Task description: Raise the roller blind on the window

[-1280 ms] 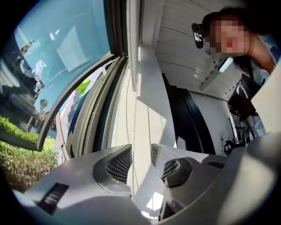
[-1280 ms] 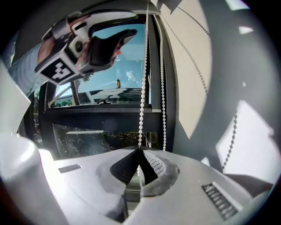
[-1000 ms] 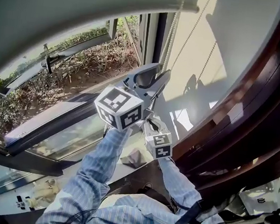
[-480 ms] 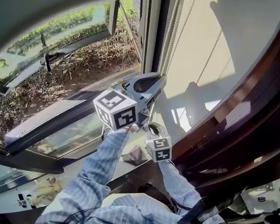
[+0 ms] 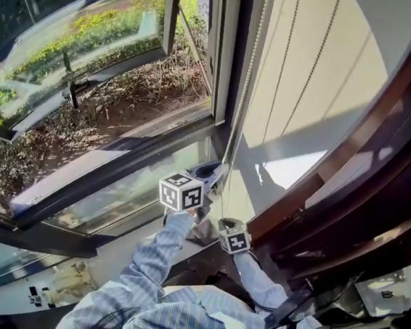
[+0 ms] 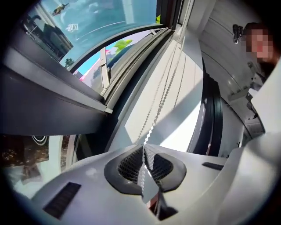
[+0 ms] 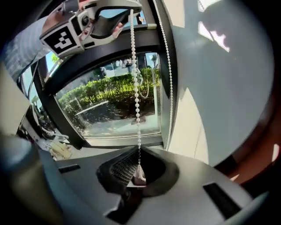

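Between shut fingers of left gripper and, just below, right gripper: bead chain, taut upward beside window. Blind above, unseen. Pull stroke seems spent; next, regrip higher.

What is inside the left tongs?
A white bead chain is pinched between the shut left tongs and runs upward from them. The bit squeezed deep between the pads is covered.
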`<action>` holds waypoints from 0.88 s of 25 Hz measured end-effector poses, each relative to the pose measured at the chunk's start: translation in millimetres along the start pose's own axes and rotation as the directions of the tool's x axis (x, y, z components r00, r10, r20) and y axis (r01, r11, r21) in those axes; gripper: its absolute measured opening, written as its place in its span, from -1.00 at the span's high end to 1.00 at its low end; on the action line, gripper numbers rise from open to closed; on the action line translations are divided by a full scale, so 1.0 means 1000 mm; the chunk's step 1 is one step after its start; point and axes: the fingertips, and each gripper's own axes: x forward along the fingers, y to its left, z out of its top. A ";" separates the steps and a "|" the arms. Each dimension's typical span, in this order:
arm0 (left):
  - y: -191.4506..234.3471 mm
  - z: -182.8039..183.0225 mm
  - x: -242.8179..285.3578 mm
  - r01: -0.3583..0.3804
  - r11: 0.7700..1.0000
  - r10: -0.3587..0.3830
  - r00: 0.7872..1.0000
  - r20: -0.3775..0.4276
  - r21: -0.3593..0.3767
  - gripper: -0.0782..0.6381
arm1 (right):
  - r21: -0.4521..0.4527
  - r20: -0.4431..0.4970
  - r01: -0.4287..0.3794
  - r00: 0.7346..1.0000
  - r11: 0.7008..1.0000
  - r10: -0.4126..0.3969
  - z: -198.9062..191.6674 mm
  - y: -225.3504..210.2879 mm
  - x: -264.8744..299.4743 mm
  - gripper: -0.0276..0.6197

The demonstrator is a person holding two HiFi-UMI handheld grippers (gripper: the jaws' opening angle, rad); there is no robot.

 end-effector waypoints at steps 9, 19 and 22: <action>0.013 0.010 -0.008 -0.032 0.999 0.032 0.999 -0.007 0.004 0.75 | -0.093 0.591 -0.007 0.805 0.996 0.061 0.221 0.006 -0.183 0.68; -0.003 0.002 -0.008 -0.001 1.000 0.001 1.000 -0.008 0.005 0.75 | -0.247 0.820 -0.069 0.517 0.967 0.247 0.434 0.037 -0.337 0.61; -0.002 0.002 -0.011 0.001 1.000 -0.001 1.000 -0.002 -0.001 0.75 | -0.212 0.854 -0.027 0.481 0.977 0.199 0.435 0.035 -0.339 0.87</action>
